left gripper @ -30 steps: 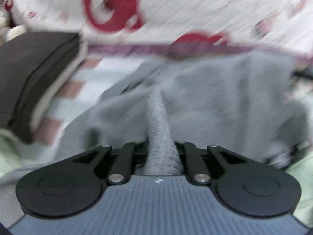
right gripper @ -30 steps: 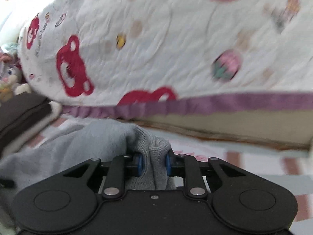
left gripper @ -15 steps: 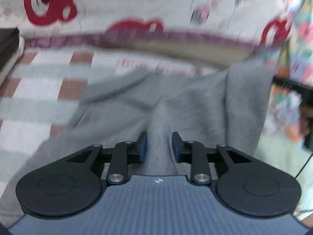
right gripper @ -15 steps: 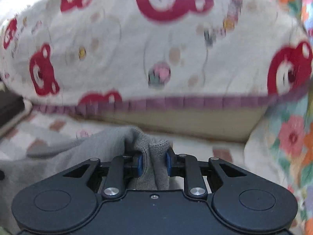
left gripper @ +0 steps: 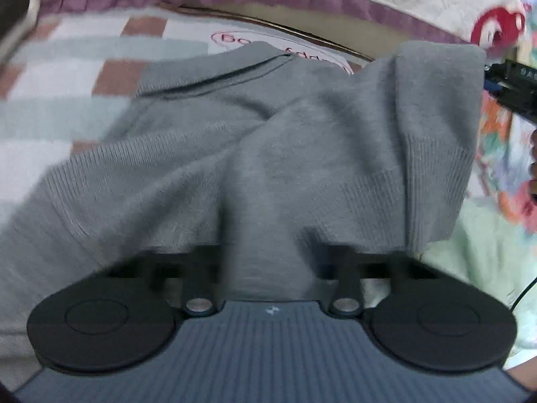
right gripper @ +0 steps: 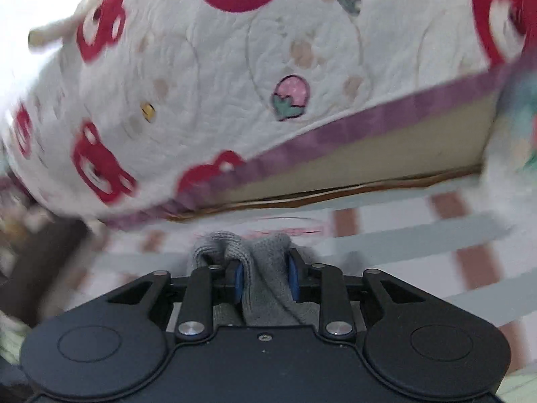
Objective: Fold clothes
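A grey knit sweater lies spread over the checked bedsheet, its collar at the far side. The near hem drapes over my left gripper and hides the fingertips. Its jaws stand wide apart, with a loose band of fabric lying between them. In the right wrist view my right gripper is shut, its blue pads pinching a bunched fold of the sweater low over the sheet. The left wrist view shows that gripper as a black shape at the right edge, holding up the sweater's far right corner.
A white quilt with red bear prints and a purple edge rises just beyond the sweater. A dark folded pile sits at the left. Floral fabric and pale green cloth lie at the right.
The sweater has come down and spread flatter on the sheet. My left jaws have widened around the fabric. The right gripper has dropped lower and tilted, still pinching its fold.
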The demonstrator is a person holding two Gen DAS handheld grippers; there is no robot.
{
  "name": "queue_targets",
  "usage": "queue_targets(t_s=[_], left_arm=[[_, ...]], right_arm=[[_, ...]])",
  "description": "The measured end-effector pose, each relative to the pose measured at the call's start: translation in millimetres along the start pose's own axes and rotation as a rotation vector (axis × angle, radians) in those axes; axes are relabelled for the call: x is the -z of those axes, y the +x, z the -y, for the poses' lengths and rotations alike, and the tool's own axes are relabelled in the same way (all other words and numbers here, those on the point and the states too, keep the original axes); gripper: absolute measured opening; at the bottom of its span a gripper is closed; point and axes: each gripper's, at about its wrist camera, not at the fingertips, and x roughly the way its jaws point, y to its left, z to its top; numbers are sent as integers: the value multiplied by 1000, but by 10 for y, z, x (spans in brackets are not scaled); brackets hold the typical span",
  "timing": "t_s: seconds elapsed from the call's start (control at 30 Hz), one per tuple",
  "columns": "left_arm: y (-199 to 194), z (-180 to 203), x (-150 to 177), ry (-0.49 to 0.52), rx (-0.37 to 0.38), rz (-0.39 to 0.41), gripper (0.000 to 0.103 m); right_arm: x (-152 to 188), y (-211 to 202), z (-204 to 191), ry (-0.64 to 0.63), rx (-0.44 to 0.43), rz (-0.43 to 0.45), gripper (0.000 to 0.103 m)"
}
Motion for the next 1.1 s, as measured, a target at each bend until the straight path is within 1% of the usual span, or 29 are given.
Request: queue_targets(t_s=[0.03,0.1,0.13,0.17,0.2,0.27,0.3,0.33,0.37,0.4,0.43,0.47,0.5,0.53,0.57,0.6,0.63,0.67,0.7,0.73,0.8,0.83,0.93,0.97,1.03,1.1], left_arm=[[-19,19,3,15,-17,17,18],[-57,74,0,46,-70,54,18],[-54,91,0,55,-96,61,18],[-50,107,1,65,-122,69,19],[-31,118,8,78,-132,60,21],[-38,117,41,70,-121,59,22],[-29,105,50,59,-103,48,30],[-18,92,58,48,-84,36,35],[17,63,54,32,-66,20,43],[59,41,46,17,-55,11,48],[101,20,38,3,-44,3,51],[144,0,29,-11,-32,-5,58],[187,-21,21,-26,-21,-13,65],[216,-37,16,-44,-11,-16,67],[237,-43,21,-51,-8,-10,67],[257,-47,27,-57,-5,-5,57],[264,-9,36,-18,-46,-2,43],[269,35,45,27,-92,-1,20],[274,79,54,72,-139,1,18],[219,143,61,98,-159,31,17],[71,272,76,138,-197,102,16],[-32,346,76,169,-228,139,16],[-349,562,57,265,-316,243,15],[-457,612,47,290,-331,270,15],[-720,728,7,338,-352,324,15],[-1044,818,-35,359,-353,380,15]], right_arm=[[-30,67,-55,-57,-1,-5,32],[-45,228,-191,-209,-6,-27,34],[-51,308,-250,-276,-13,-40,38],[-58,392,-267,-309,-36,-61,39],[-75,498,-289,-350,-57,-91,41],[-119,659,-344,-454,-71,-172,48],[-160,720,-360,-521,-69,-215,55],[-201,773,-365,-576,-68,-253,59],[-241,795,-325,-581,-70,-271,60],[-279,819,-276,-576,-74,-293,63],[-300,849,-187,-529,-94,-325,64],[-287,866,-103,-486,-110,-339,65],[-261,876,-24,-446,-124,-347,69],[-182,859,27,-423,-131,-335,70],[-103,841,79,-399,-137,-322,70],[-24,824,131,-375,-143,-310,70],[55,806,182,-351,-150,-298,67],[135,789,234,-328,-156,-285,54],[214,772,285,-304,-162,-273,34],[283,747,320,-285,-165,-256,34],[303,584,246,-268,-157,-184,32],[299,485,208,-252,-157,-146,32],[237,66,61,-230,-167,-37,31],[199,-93,3,-229,-171,-7,31],[77,-366,-93,-234,-180,26,30],[-36,-604,-215,-256,-182,45,30]])
